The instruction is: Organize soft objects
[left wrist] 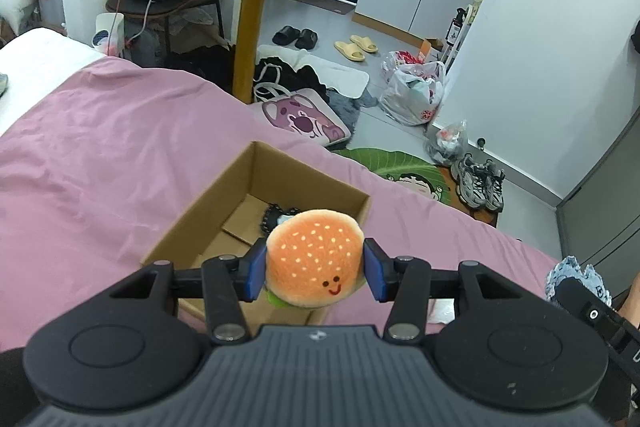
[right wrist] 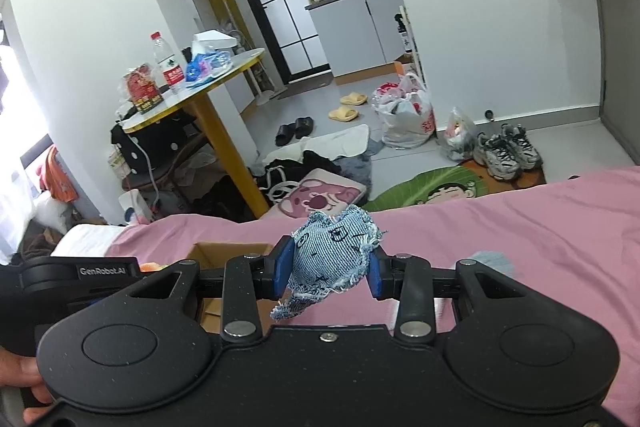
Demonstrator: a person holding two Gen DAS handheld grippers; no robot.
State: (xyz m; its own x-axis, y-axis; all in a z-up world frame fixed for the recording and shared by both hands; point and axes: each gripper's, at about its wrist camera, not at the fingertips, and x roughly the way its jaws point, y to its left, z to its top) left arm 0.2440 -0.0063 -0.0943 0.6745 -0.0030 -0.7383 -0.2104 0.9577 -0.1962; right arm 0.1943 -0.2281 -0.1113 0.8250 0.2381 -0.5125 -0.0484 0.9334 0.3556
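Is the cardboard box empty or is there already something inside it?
Not empty. The open cardboard box has a dark spiky thing on its floor, partly hidden behind the burger plush.

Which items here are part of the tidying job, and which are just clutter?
Job: burger plush in left gripper; denim plush in right gripper; box on the bed.

Clutter: table, slippers, sneakers, plastic bag.
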